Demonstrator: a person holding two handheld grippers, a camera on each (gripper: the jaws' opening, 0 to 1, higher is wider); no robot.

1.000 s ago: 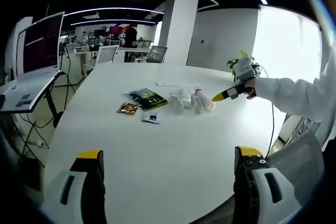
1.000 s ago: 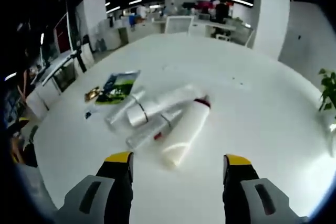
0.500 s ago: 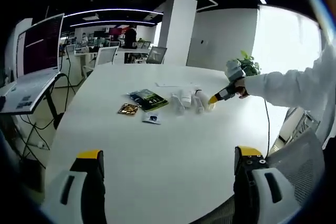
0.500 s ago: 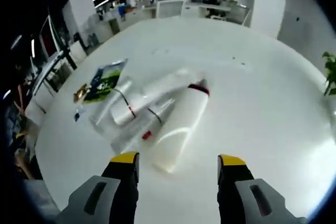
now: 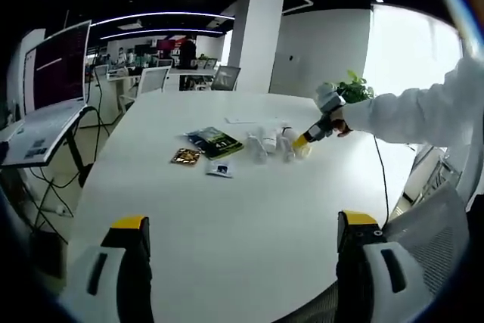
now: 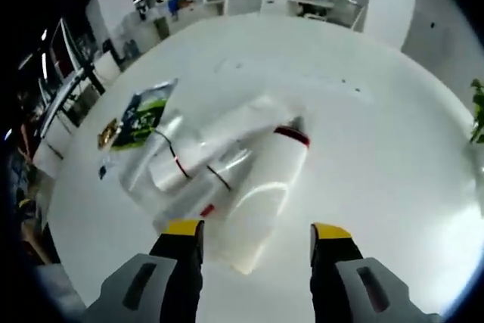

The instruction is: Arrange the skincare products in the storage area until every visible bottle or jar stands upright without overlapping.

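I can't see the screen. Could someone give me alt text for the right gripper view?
The right gripper, its two yellow-tipped jaws open, hangs just above a white bottle lying on its side on a white table. Several clear bottles lie heaped against it, none upright. Beyond them lie a green packet and a small gold one.

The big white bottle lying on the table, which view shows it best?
The right gripper view: the white bottle lies large and close between the open jaws of the right gripper. The left gripper view shows it small and far off, partly behind that gripper's yellow tip.
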